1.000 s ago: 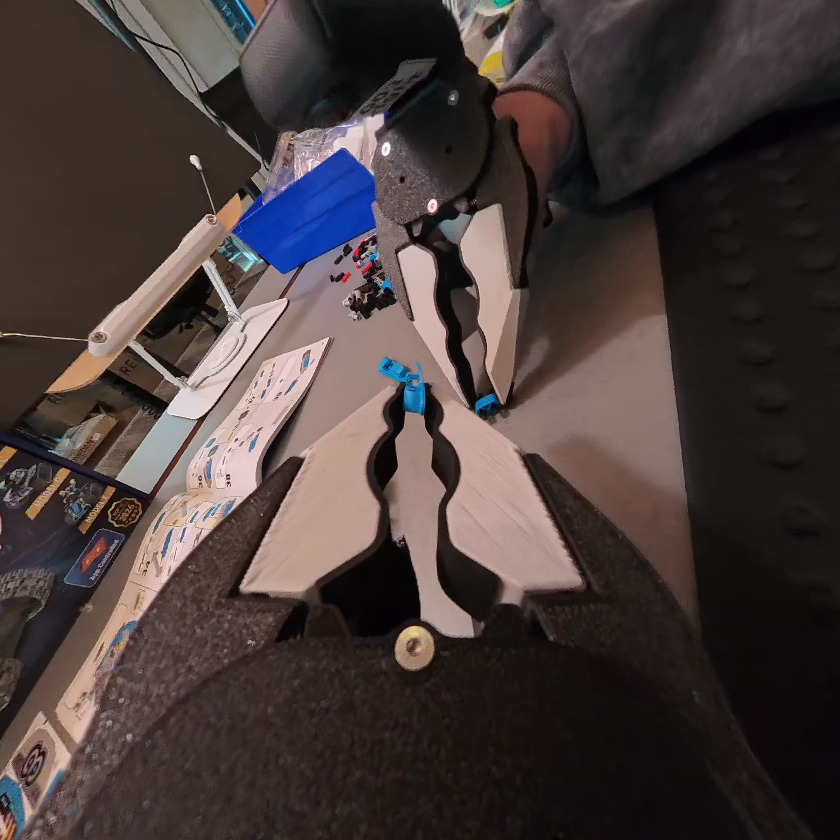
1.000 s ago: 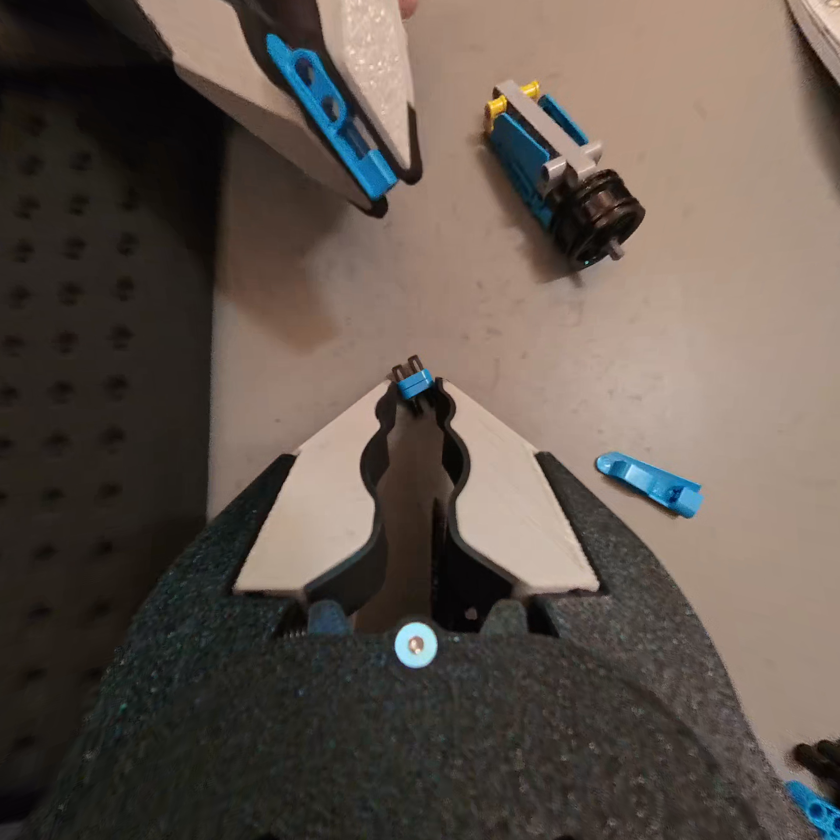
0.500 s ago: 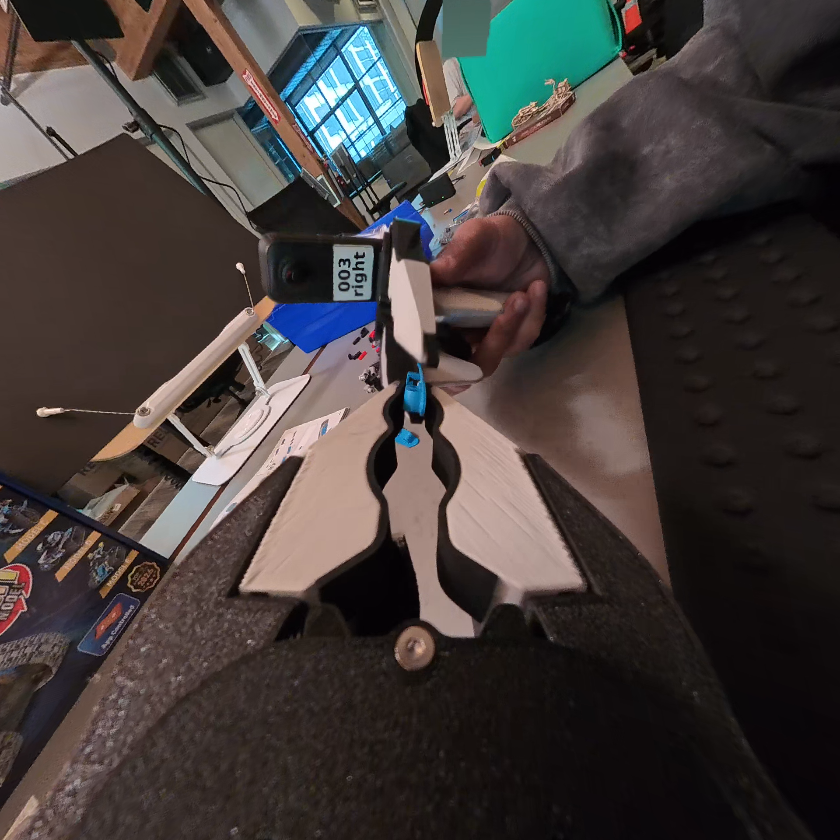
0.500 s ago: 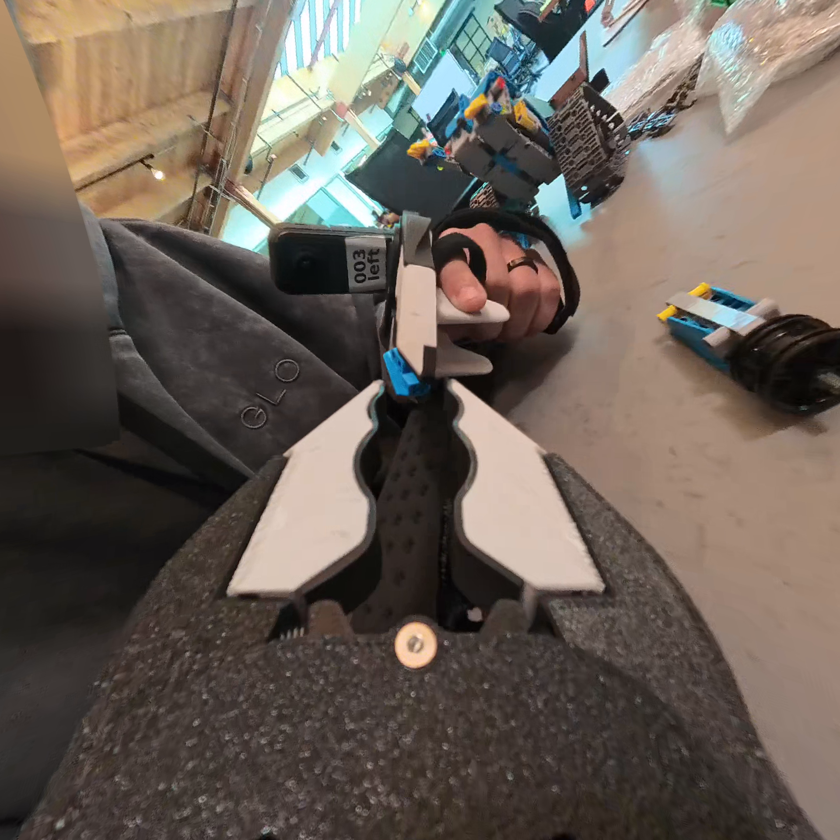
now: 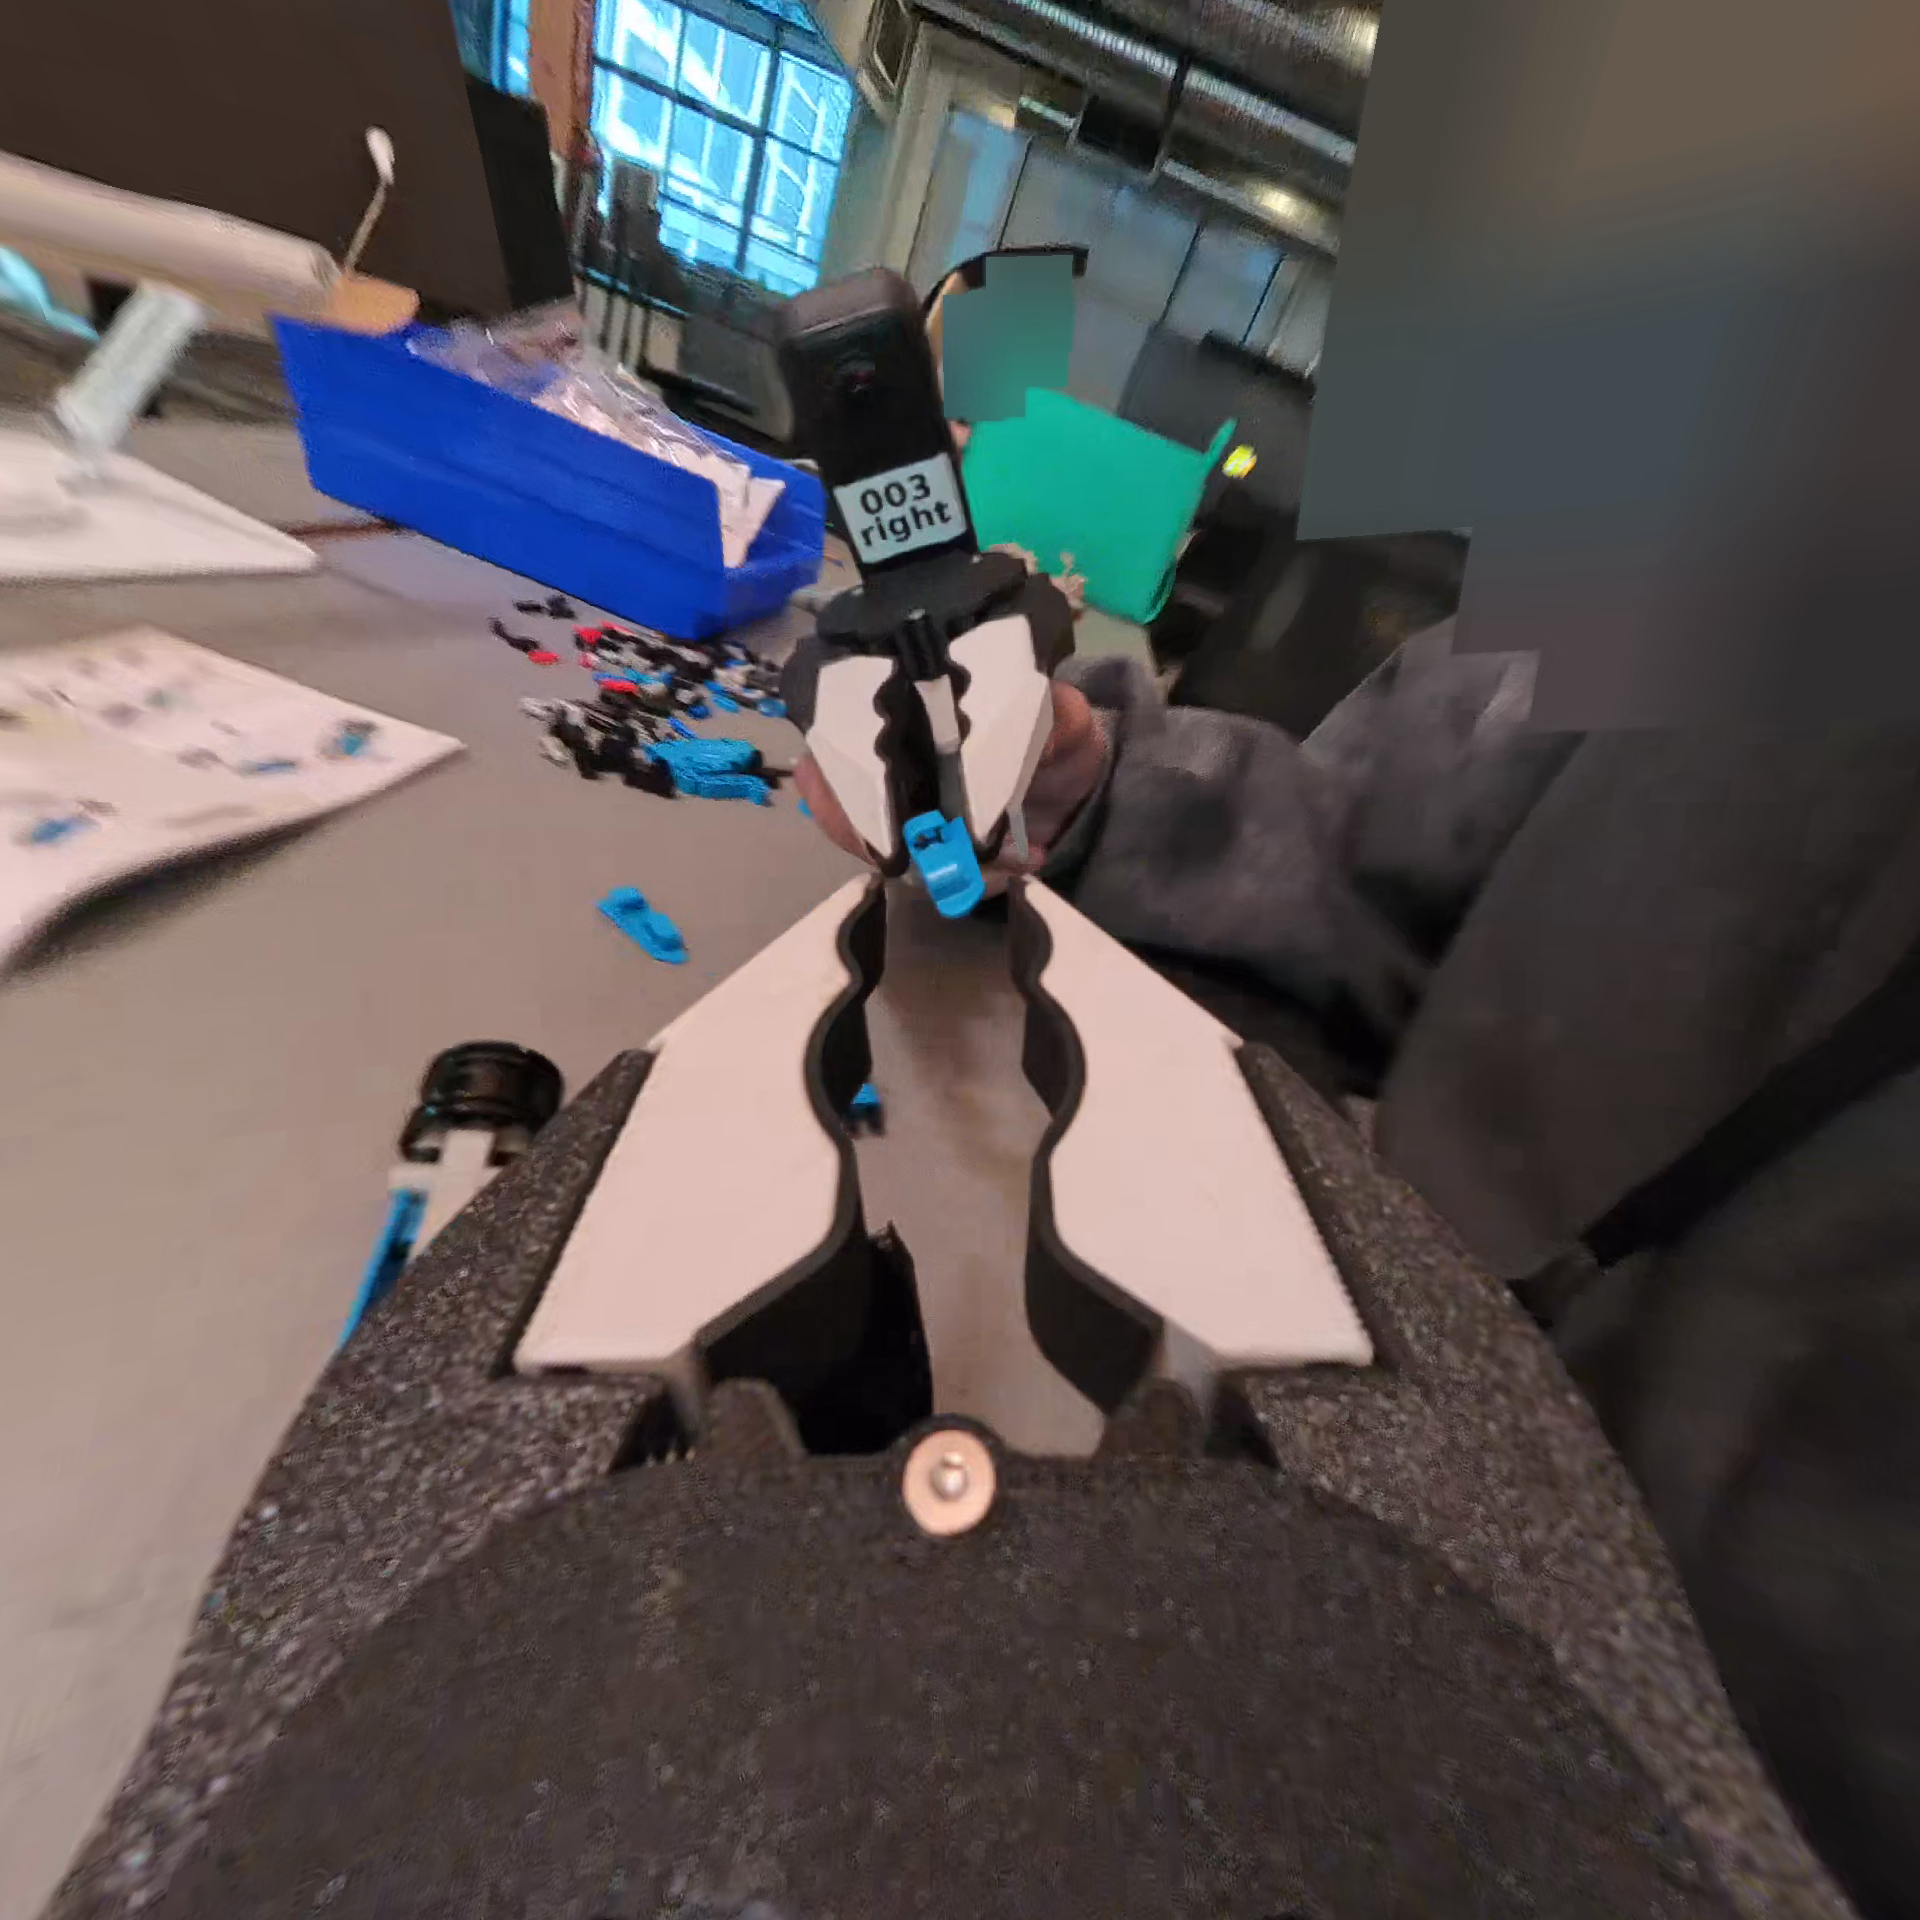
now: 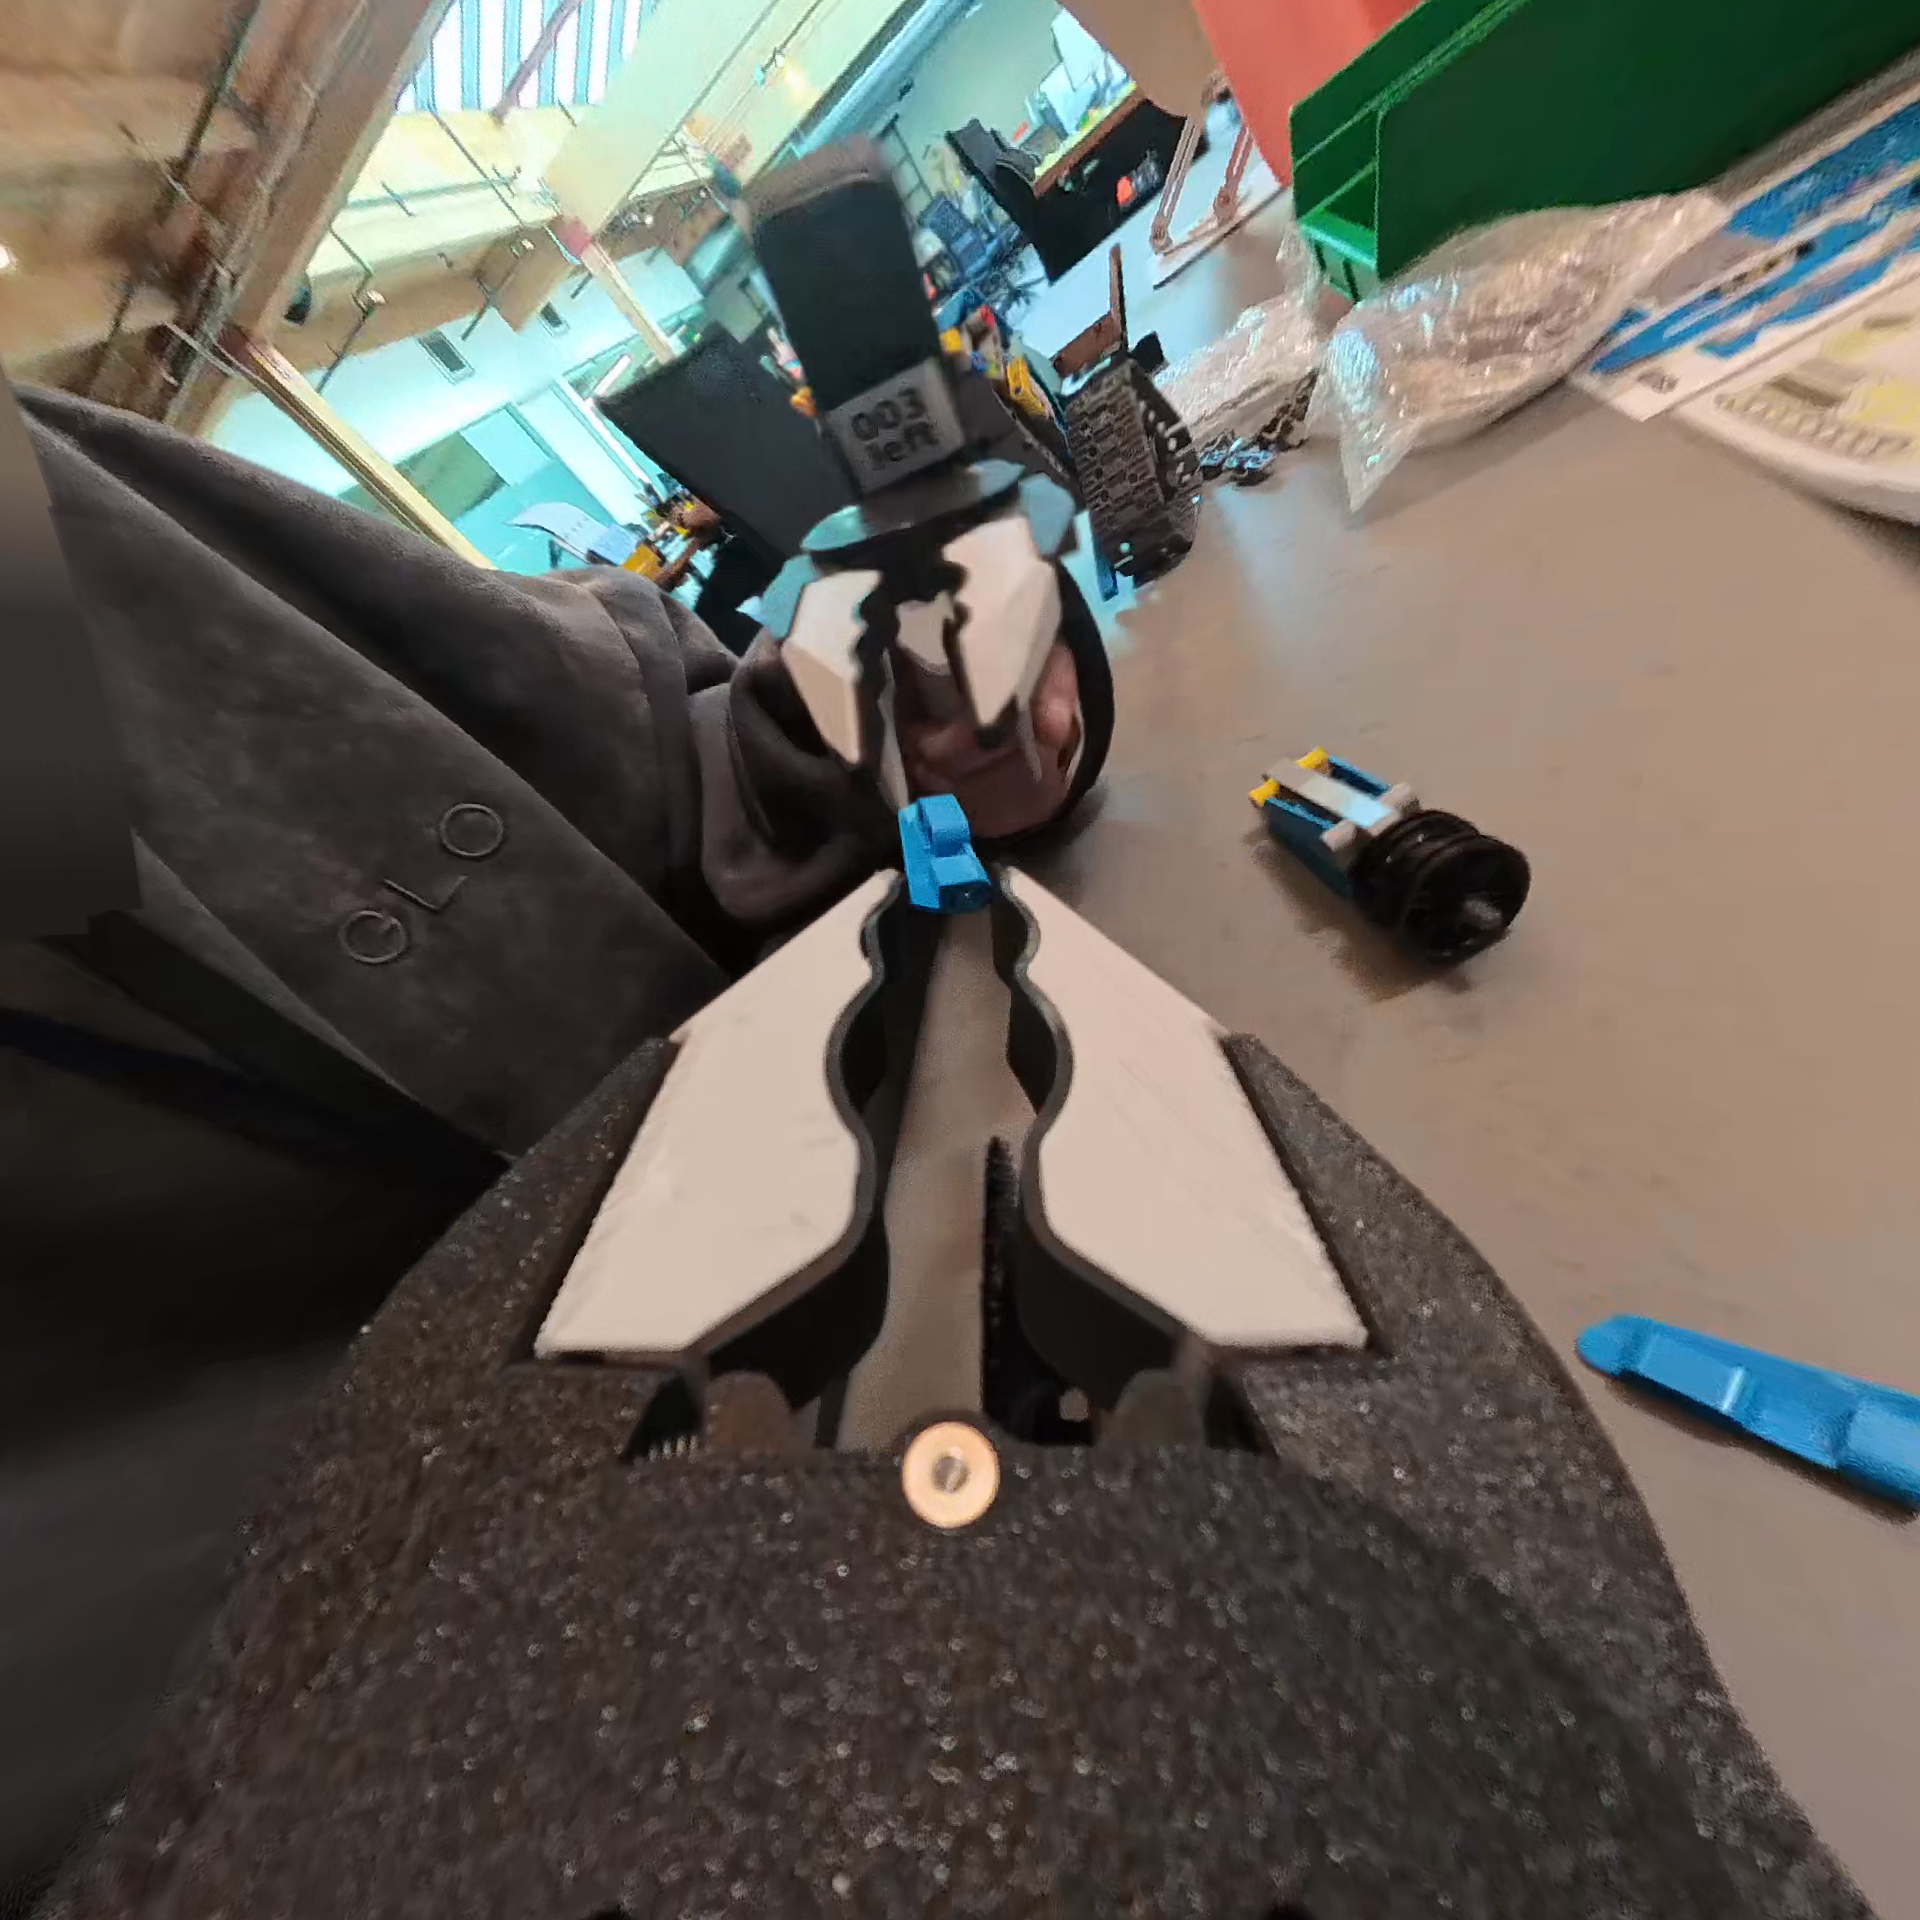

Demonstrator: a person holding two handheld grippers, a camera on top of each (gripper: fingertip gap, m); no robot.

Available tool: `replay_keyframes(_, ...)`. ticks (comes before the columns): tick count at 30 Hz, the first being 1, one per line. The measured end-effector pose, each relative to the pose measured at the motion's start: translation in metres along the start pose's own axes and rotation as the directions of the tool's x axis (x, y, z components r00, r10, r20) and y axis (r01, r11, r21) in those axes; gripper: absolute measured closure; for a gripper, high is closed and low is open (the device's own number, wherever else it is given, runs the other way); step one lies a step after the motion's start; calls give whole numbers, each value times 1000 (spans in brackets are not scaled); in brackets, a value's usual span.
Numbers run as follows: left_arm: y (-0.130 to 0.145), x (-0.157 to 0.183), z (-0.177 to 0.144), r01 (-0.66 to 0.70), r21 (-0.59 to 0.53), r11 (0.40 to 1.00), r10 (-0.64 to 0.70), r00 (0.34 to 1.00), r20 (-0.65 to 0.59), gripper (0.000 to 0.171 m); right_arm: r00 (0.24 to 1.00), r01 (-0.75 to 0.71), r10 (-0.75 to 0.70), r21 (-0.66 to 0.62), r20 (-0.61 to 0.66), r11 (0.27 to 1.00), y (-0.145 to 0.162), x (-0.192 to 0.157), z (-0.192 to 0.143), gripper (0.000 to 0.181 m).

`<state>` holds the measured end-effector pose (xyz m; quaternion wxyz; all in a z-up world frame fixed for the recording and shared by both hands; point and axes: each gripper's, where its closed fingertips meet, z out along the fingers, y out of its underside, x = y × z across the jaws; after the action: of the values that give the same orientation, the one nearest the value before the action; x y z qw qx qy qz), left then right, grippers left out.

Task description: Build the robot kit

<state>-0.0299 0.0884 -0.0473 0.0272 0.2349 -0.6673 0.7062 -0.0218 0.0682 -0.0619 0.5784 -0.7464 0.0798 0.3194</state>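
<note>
Holding a blue piece between two facing tongs

Body: From my right wrist view, the right tongs [image 6: 943, 883] are clamped on a small blue piece [image 6: 938, 854] at their very tips, and the piece is raised off the grey desk [image 6: 1558, 644]. The left tongs [image 5: 948, 883] point straight at them, nose to nose. Their jaws are spread, with a clear gap on either side of the blue piece [image 5: 943, 862], so I read them as gripping nothing. I cannot tell whether their tips touch the piece at all.

On the desk, to the right in my right wrist view, a wheel assembly [image 6: 1392, 862] lies on its side, a black wheel on a blue and grey frame with yellow pins. Nearer that camera lies a long blue panel [image 6: 1756, 1403], well apart from it. Clear plastic bags [image 6: 1455, 343] and a green bin [image 6: 1558, 104] sit toward the far edge.

In the left wrist view, a scatter of small loose parts [image 5: 665, 717] lies just in front of a blue bin [image 5: 520, 488]. An open instruction booklet [image 5: 156, 748] lies toward the desk's left edge.
</note>
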Motion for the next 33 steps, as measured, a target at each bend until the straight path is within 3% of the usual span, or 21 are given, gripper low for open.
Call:
replay_keyframes(3, -2, 0, 1, 94, 25, 995, -93, 995, -42, 148, 994, 106, -107, -5, -35, 994, -1, -3, 6, 167)
replay_keyframes(12, 3, 4, 7, 65, 4, 998, -65, 997, -30, 159, 976, 207, -206, 9, -67, 978, -4, -8, 13, 166)
replay_keyframes(18, 25, 4, 15, 26, -129, 991, -27, 1000, -4, 171, 967, 236, -235, -8, -100, 972, -2, -4, 12, 173)
replay_keyframes(22, 34, -4, 14, -42, -196, 980, 54, 997, 53, 171, 961, 207, -226, -128, -158, 970, 15, 14, 7, 173)
replay_keyframes(26, 33, -9, 13, 10, -185, 983, 2, 998, 68, 171, 950, 259, -277, -129, -147, 957, 15, 9, 3, 174)
replay_keyframes(27, 31, -7, 12, 40, -166, 985, -33, 998, 46, 171, 940, 308, -319, -100, -121, 946, 11, 0, 6, 174)
replay_keyframes(29, 20, 2, 11, 166, -96, 981, -172, 984, -55, 150, 916, 391, -391, -21, -86, 920, 1, -18, 12, 174)
replay_keyframes(33, -20, 22, 2, 458, 56, 887, -414, 843, -344, 146, 871, 478, -490, 257, -21, 840, -34, -58, 17, 174)
